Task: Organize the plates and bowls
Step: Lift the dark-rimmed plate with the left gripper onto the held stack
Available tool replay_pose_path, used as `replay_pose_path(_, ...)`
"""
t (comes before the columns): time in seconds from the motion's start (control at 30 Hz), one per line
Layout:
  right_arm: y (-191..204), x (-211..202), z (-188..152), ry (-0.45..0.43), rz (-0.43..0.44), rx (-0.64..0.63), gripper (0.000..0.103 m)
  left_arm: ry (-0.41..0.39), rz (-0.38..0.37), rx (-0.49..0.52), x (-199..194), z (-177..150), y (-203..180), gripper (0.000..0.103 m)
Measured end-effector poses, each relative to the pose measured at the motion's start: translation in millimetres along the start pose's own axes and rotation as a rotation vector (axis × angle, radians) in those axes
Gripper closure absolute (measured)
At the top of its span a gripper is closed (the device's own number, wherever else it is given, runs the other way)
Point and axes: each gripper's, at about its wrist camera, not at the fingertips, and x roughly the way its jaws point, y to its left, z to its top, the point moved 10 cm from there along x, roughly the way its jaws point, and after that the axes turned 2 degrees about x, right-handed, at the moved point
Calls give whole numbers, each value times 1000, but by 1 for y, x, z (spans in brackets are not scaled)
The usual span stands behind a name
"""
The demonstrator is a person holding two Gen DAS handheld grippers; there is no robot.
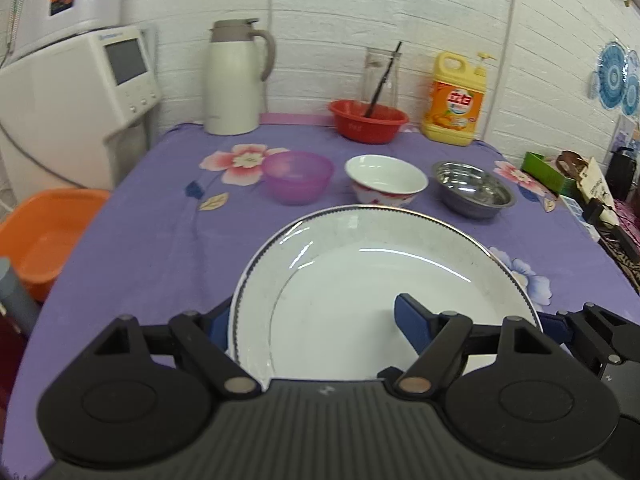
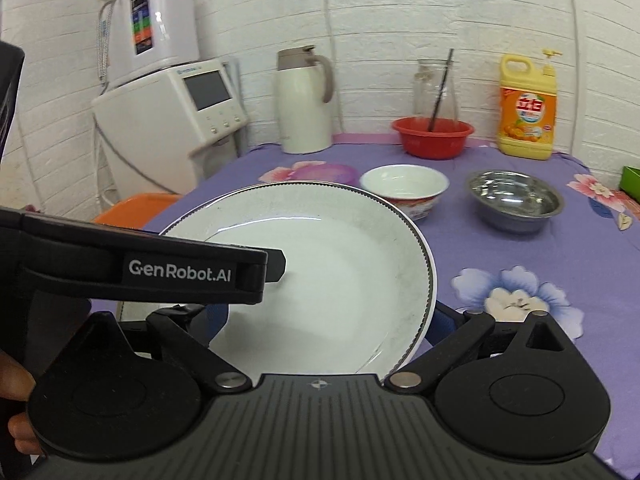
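Observation:
A large white plate (image 1: 372,280) with a dark beaded rim is held above the purple flowered tablecloth (image 1: 160,248). My left gripper (image 1: 316,324) is shut on its near edge, one blue finger (image 1: 412,320) over the plate and the other under its left rim. In the right wrist view the same plate (image 2: 340,272) lies between my right gripper's (image 2: 324,316) spread fingers, which straddle its near edge, one each side; the left gripper's body covers its left part. Beyond stand a purple bowl (image 1: 298,176), a white bowl (image 1: 386,179) and a steel bowl (image 1: 474,189).
At the back stand a white thermos jug (image 1: 236,80), a red basin (image 1: 368,120) with a glass jar and stick, and a yellow detergent bottle (image 1: 456,100). A water dispenser (image 1: 80,100) and an orange tub (image 1: 44,236) are left of the table. Clutter lies at the right edge.

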Motion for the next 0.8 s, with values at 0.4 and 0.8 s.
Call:
replay_pose_path(0.4, 47, 11, -50, 97, -11, -98, 0, 41, -45, -132, -1, -66, 33, 26)
replay_pose_path(0.8, 36, 9, -49, 78, 15, -48, 0, 10, -105, -158, -11, -56, 37, 2)
